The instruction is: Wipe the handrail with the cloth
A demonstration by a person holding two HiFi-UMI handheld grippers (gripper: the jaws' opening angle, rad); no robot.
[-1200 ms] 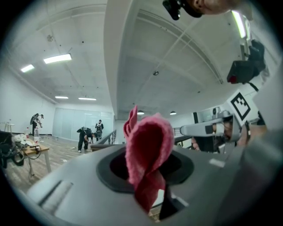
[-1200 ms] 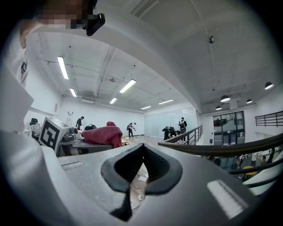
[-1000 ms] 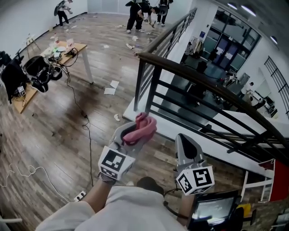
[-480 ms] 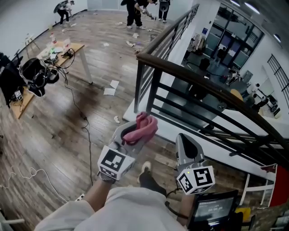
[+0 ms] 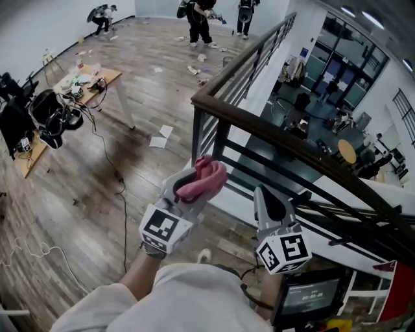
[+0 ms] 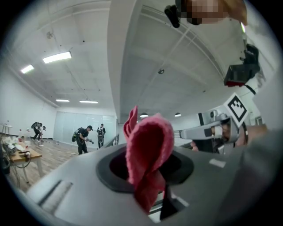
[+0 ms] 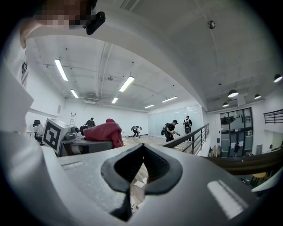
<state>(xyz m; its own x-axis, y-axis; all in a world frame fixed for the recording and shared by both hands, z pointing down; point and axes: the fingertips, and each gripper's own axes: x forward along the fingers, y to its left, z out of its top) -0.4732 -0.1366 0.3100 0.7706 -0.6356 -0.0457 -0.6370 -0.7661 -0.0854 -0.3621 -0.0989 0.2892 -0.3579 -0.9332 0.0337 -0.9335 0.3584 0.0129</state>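
A dark wooden handrail (image 5: 272,133) on black metal bars runs from the upper middle of the head view down to the right, and shows at the right edge as the handrail (image 7: 247,163) in the right gripper view. My left gripper (image 5: 194,185) is shut on a pink cloth (image 5: 202,178), held below and in front of the rail's corner, apart from it. The cloth (image 6: 148,154) bunches up out of the closed jaws. My right gripper (image 5: 269,201) is shut and holds nothing, just right of the left one, below the rail.
A wooden table (image 5: 61,97) with bags and cables stands at the left. Cables (image 5: 120,194) and paper scraps lie on the wood floor. Several people (image 5: 201,16) work at the far end. Beyond the railing is a drop to a lower floor (image 5: 324,110).
The view has shifted closer to the handrail; both grippers have risen slightly toward it. The cloth stays in the left gripper.
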